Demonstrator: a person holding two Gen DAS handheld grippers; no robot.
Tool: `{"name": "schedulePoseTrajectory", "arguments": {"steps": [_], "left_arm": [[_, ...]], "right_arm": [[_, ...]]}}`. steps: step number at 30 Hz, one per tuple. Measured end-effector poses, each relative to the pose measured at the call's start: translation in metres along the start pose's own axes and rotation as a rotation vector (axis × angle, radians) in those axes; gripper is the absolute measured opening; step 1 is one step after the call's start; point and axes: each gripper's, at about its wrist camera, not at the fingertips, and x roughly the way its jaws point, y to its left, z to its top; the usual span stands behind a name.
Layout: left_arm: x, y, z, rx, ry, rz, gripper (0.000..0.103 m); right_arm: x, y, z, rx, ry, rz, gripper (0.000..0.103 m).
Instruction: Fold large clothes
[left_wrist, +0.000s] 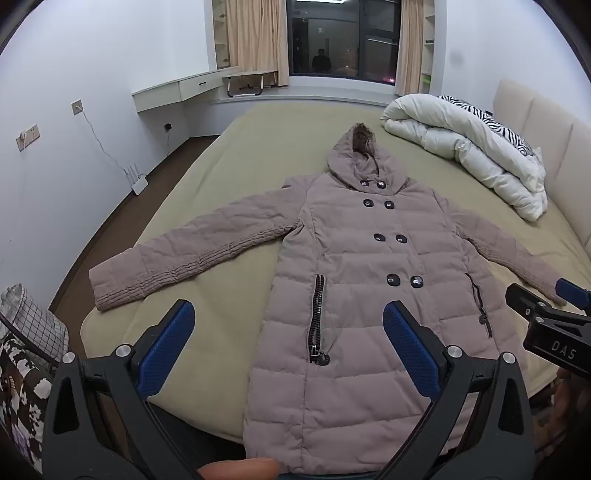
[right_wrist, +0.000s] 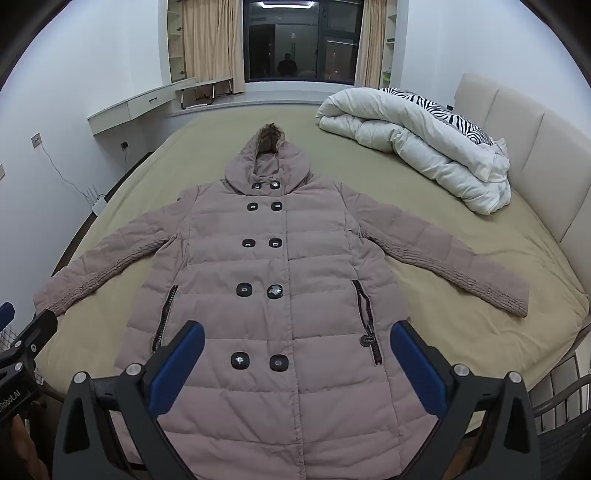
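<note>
Two claws wide, empty | coat (right_wrist: 280, 295) flat on bed (right_wrist: 461, 295) | duvet (right_wrist: 417, 147) well apart

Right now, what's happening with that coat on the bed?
A person holds two tongs over a puffy hooded coat laid flat, buttoned, sleeves spread, on the bed. The left tongs and right tongs both hang open above the hem, gripping nothing. Folding hasn't begun.

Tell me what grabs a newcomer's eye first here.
The coat, spread flat and buttoned in the middle of the bed with both sleeves out, hood toward the window. Next, the rumpled duvet piled by the headboard. Both grippers, left and right, hang open over the hem.
</note>
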Motion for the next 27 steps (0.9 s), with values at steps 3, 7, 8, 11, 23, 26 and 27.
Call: {"name": "schedulePoseTrajectory", "arguments": {"steps": [3,7,8,11,23,26,27], "left_arm": [[0.0007,-0.0014,0.0004,0.006,-0.004,0.005,0.103],[0.0,-0.0012,0.0002,0.0,-0.007,-0.001,0.103],[0.0001,-0.0016,0.0003,0.0,-0.007,0.0,0.103],[-0.0004,-0.0011,0.0001,-0.002,-0.008,0.001,0.103],[-0.0003,0.0012,-0.0016,-0.002,-0.006,0.001,0.103],[-0.001,0.0,-0.0036,-0.001,-0.005,0.001,0.103],[-0.001,0.0001,-0.0038,-0.001,-0.005,0.001,0.103]], "right_arm": [[0.0,0.0004,-0.0002,-0.001,0.0,-0.003,0.103],[0.0003,0.0009,-0.0004,-0.002,0.0,-0.006,0.103],[0.0004,0.0011,-0.0006,-0.004,0.0,-0.007,0.103],[0.0004,0.0008,-0.0012,-0.002,0.0,-0.009,0.103],[0.0017,0.0005,-0.0028,-0.004,0.003,-0.008,0.103],[0.002,0.0003,-0.0032,-0.004,0.004,-0.007,0.103],[0.002,0.0003,-0.0033,-0.004,0.004,-0.007,0.103]]}}
